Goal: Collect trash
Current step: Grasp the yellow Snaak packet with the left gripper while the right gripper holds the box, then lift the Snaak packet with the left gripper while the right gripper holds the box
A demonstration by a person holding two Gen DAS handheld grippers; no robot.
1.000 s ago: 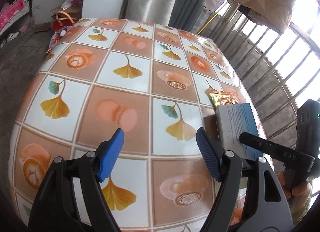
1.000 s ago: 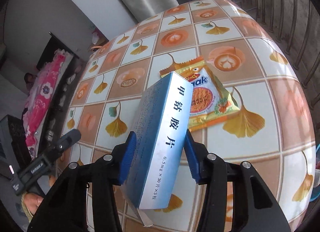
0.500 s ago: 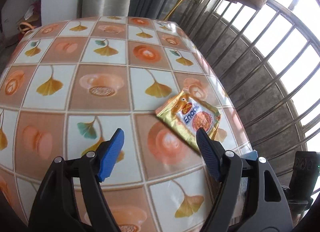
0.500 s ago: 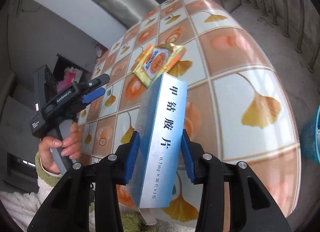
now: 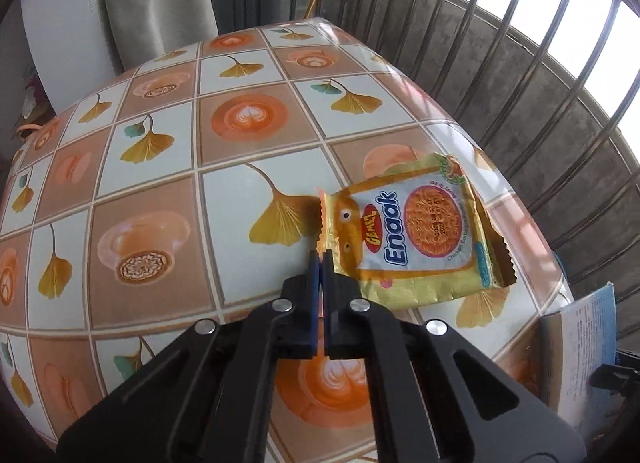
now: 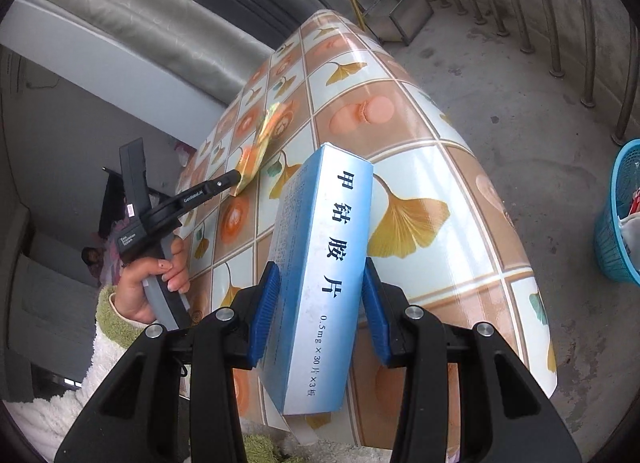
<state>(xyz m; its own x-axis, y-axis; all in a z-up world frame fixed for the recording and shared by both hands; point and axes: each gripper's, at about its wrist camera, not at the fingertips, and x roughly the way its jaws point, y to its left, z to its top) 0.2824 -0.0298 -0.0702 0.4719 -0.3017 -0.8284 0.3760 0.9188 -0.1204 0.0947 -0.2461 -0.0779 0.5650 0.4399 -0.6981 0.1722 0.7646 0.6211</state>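
Observation:
A yellow Enaak snack wrapper (image 5: 416, 239) lies on the tiled tablecloth near the table's right edge. My left gripper (image 5: 321, 255) is shut on the wrapper's crimped left end. From the right wrist view the wrapper (image 6: 264, 135) tilts up off the cloth at the left gripper (image 6: 236, 177). My right gripper (image 6: 320, 267) is shut on a tall blue and white medicine box (image 6: 324, 263), held upright above the table's near corner. An edge of that box (image 5: 588, 343) shows at the lower right of the left wrist view.
The table (image 5: 160, 203) has a cloth printed with leaves and coffee cups. A blue plastic basket (image 6: 616, 223) with trash stands on the concrete floor to the right. Metal railing bars (image 5: 520, 63) run behind the table. A person's hand (image 6: 160, 275) in a fluffy sleeve grips the left tool.
My left gripper swung right across the table to the snack wrapper and shut on its end. The right gripper carried the box off toward the table's edge, and the basket came into view.

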